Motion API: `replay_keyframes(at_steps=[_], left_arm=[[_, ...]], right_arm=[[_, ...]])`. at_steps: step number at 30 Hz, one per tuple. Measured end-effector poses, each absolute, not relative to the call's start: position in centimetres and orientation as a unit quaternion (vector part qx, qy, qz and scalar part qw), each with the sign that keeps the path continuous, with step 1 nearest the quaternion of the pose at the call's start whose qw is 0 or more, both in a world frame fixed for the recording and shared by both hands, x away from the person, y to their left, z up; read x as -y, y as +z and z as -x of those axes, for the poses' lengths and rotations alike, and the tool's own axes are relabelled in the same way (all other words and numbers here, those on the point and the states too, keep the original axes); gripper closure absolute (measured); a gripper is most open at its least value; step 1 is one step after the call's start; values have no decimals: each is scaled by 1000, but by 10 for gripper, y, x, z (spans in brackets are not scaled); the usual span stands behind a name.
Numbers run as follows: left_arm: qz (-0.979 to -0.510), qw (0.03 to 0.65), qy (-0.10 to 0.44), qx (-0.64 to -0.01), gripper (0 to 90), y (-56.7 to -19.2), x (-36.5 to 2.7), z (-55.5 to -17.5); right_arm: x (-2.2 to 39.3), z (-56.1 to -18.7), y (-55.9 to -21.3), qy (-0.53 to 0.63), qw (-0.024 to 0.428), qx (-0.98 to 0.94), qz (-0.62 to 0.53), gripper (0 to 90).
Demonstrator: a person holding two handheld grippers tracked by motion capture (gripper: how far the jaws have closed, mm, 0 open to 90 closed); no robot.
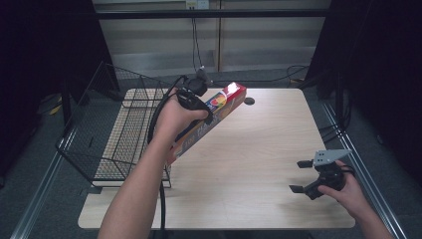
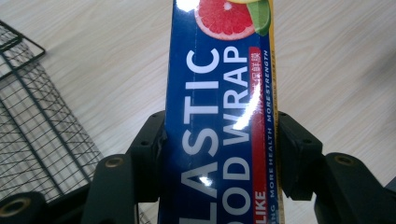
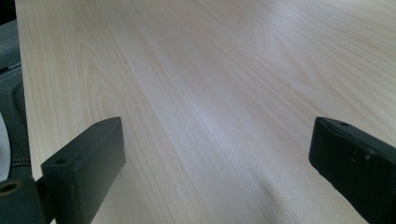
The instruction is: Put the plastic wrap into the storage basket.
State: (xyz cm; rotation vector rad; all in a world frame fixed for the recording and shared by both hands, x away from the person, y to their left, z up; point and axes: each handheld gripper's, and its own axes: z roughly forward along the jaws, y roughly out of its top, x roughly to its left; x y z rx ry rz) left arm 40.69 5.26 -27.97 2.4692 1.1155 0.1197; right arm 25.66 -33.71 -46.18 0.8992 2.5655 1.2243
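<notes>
Currently: long blue-and-red cardboard box of plastic food wrap [image 1: 211, 118], clamped crosswise between the jaws of the left gripper [image 1: 195, 102] and held tilted above the pale wooden table [image 1: 249, 164], just beside the black wire mesh basket [image 1: 107, 134] at the table's left edge. Judged stage: pickup done; placement, presumably into the basket, outstanding. Right gripper [image 1: 304, 175]: jaws spread wide, nothing between them, near the table's right front corner, well apart. Obstruction: the basket's near rim lies in the path. Small dark round object [image 1: 249, 101] behind the box, unidentifiable.
</notes>
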Motion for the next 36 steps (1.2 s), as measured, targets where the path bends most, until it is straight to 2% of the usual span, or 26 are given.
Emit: replay_keyframes(at_steps=[36], left_arm=[[-852, 214, 82, -472, 444, -227, -121, -408]], right_arm=[[335, -257, -463, 416, 68, -856, -298, 0]])
